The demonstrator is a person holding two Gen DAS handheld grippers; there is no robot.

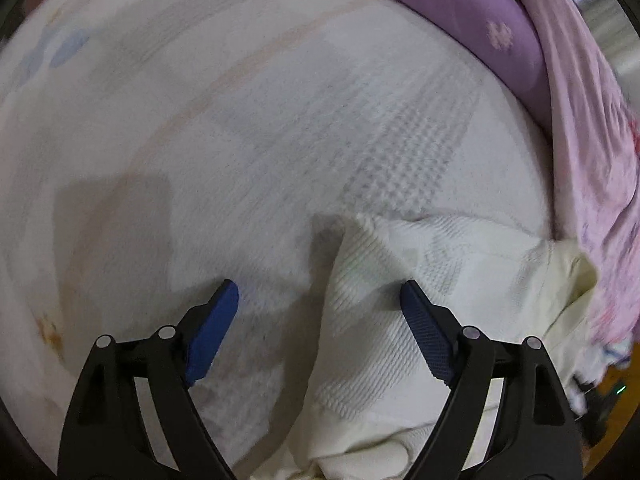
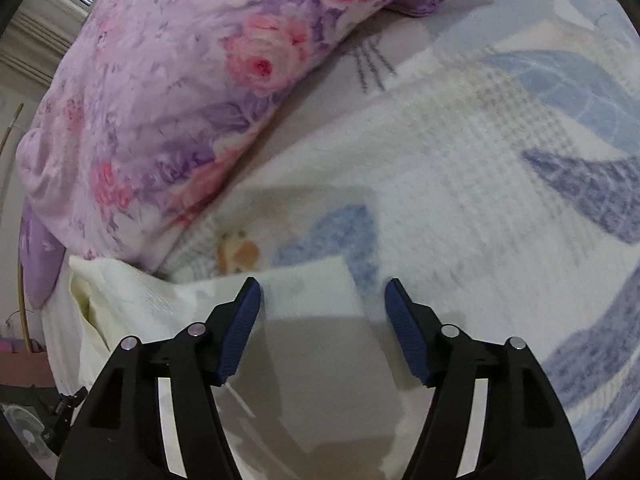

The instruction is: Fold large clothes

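Bedding fills both views: a bed (image 1: pixel 200 100) covered with a pale printed sheet carries the work, with a floral pink-and-purple quilt (image 2: pixel 180 92) bunched along one side and a purple pillow (image 1: pixel 480 28) beyond it. The task item, a cream waffle-textured cloth (image 1: pixel 400 300), lies on the bed just beside the quilt; the left wrist view shows it creased into a raised ridge running between the fingers, and the right wrist view shows a squared corner (image 2: pixel 316 292) of it directly ahead of the fingers. The left gripper (image 1: pixel 319 292) has its fingers spread wide and grips nothing. The right gripper (image 2: pixel 322 292) is likewise spread, with the corner lying between the fingers but not pinched. Judged from this layout, the step in hand is acquisition of an edge before a fold. The next move calls for each gripper to lower onto its cloth edge, close on a single layer only, and avoid catching the sheet beneath.
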